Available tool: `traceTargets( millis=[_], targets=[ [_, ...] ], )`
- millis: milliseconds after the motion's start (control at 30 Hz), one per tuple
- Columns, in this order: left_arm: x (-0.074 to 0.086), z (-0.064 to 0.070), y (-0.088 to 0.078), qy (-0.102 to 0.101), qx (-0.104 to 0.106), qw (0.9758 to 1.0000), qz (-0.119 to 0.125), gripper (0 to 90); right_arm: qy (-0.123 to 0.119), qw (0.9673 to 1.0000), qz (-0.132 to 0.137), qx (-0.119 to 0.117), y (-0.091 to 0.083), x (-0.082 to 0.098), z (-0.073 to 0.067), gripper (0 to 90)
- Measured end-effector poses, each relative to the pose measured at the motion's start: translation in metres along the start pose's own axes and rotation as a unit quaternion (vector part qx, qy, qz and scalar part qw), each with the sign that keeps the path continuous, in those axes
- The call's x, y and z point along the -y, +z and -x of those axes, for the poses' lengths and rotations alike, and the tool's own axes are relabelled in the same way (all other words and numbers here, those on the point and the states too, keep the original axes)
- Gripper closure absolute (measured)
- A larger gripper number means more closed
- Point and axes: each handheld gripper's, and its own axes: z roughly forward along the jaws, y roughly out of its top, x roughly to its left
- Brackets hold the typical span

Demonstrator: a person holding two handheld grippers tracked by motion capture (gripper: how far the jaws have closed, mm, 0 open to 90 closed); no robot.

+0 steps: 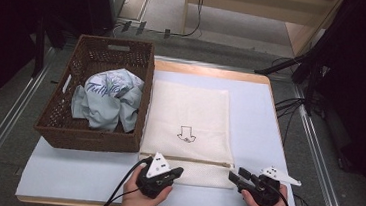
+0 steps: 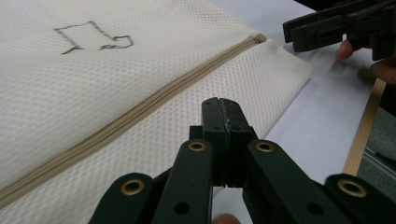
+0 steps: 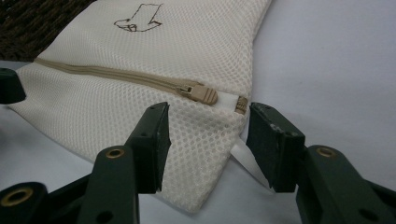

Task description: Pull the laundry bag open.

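Observation:
A cream mesh laundry bag [image 1: 187, 123] lies flat on the table, an arrow drawn on it and a beige zipper [image 2: 140, 112] running across its near end. My left gripper [image 2: 219, 109] is shut, its tips just over the bag's near edge [image 1: 177, 172]; no fabric shows between them. My right gripper [image 3: 210, 112] is open, its jaws on either side of the bag's near right corner, apart from the mesh. The zipper pull [image 3: 201, 94] lies just beyond that gap. In the high view the right gripper [image 1: 234, 177] sits at that corner.
A brown wicker basket [image 1: 92, 140] stands left of the bag and touches its edge, with a crumpled pale blue garment [image 1: 106, 101] inside. A light blue mat [image 1: 260, 115] covers the table. Bare mat lies right of the bag, and cables hang off the table's right side.

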Motion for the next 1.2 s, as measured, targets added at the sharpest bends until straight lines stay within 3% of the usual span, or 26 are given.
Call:
traceTargets(
  millis=[300, 433, 533, 600, 733, 900, 1067, 1200],
  targets=[
    [-0.022, 0.021, 0.044, 0.014, 0.022, 0.9994, -0.023, 89.0, 0.012, 0.9999, -0.002, 0.000, 0.003, 0.001, 0.006, 53.0],
    [-0.022, 0.024, 0.061, 0.014, 0.026, 0.9989, -0.036, 88.8, 0.009, 0.9999, -0.006, 0.000, 0.007, 0.002, 0.006, 53.3],
    [-0.017, 0.025, 0.072, 0.011, 0.025, 0.9978, -0.061, 88.9, 0.011, 0.9999, -0.008, 0.005, 0.009, 0.002, 0.006, 53.0],
    [-0.017, 0.024, 0.073, 0.005, 0.027, 0.9977, -0.062, 88.8, 0.013, 0.9999, -0.006, 0.005, 0.010, 0.001, 0.008, 52.4],
    [-0.017, 0.015, 0.075, -0.031, 0.049, 0.9959, -0.069, 90.0, 0.020, 0.9998, -0.008, 0.004, 0.015, -0.002, 0.010, 51.5],
    [-0.017, 0.020, 0.074, -0.011, 0.034, 0.9971, -0.068, 90.0, 0.024, 0.9997, -0.009, -0.006, 0.016, -0.003, 0.010, 49.7],
    [-0.017, 0.017, 0.074, -0.025, 0.044, 0.9964, -0.068, 90.0, 0.038, 0.9987, -0.014, -0.032, 0.015, -0.001, 0.010, 50.7],
    [-0.017, 0.017, 0.074, -0.022, 0.042, 0.9965, -0.068, 90.0, 0.036, 0.9988, -0.017, -0.030, 0.014, -0.001, 0.009, 50.7]
  ],
)
